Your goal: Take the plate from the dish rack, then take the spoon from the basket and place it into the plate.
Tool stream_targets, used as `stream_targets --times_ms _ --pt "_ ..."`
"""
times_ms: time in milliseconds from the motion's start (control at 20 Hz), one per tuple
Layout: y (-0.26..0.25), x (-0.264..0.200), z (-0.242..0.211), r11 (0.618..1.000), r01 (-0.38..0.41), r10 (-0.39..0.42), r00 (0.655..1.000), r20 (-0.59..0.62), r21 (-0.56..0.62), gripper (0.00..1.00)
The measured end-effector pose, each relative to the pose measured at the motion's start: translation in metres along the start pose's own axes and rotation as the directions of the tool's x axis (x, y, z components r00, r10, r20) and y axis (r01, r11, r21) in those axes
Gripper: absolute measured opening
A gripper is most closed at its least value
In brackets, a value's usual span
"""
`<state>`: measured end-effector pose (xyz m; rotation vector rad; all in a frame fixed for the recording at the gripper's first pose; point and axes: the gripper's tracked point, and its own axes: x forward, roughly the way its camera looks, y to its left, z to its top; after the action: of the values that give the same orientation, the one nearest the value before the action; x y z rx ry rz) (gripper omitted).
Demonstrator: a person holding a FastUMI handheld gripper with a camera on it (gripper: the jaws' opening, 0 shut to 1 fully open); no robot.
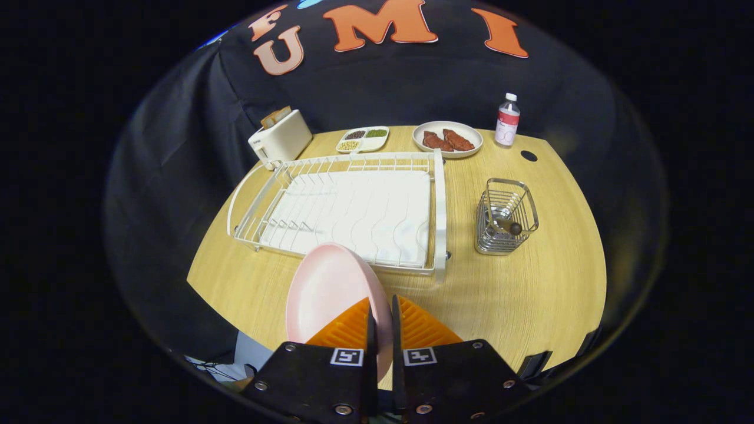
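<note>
My gripper (382, 303) is shut on the rim of a pale pink plate (327, 291), which stands on edge between the fingers, its face turned left. The plate hangs over the wooden table (530, 294), just in front of the white wire dish rack (353, 206), whose slots stand bare over a white drain mat. Beyond the fingers to the right stands a small metal wire basket (506, 224). A spoon (505, 222) leans inside it, its handle end showing near the top.
Along the table's back edge stand a white toaster (281, 139), a white divided dish of beans (363, 139), a white plate of reddish meat pieces (447, 139) and a small bottle with a red label (507, 119). A dark round hole (529, 155) marks the tabletop behind the basket.
</note>
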<state>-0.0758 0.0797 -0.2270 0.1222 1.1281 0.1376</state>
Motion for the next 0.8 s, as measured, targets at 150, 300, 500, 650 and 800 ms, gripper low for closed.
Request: stream_targets --times_ms 150,300,500,650,800 --pt "-0.008 0.007 -0.014 0.999 0.034 -0.035 0.999 -0.014 -0.04 0.11" --pt "-0.011 0.012 -0.029 0.999 0.022 -0.024 0.999 -0.048 -0.029 0.11" --pt "-0.026 0.022 -0.036 0.997 0.062 -0.064 0.997 -0.048 -0.034 0.11" --pt "-0.027 0.027 -0.04 0.998 0.061 -0.062 0.997 -0.054 -0.032 0.15" --pt "-0.03 0.027 -0.038 0.997 0.059 -0.06 0.997 -0.039 -0.04 0.16"
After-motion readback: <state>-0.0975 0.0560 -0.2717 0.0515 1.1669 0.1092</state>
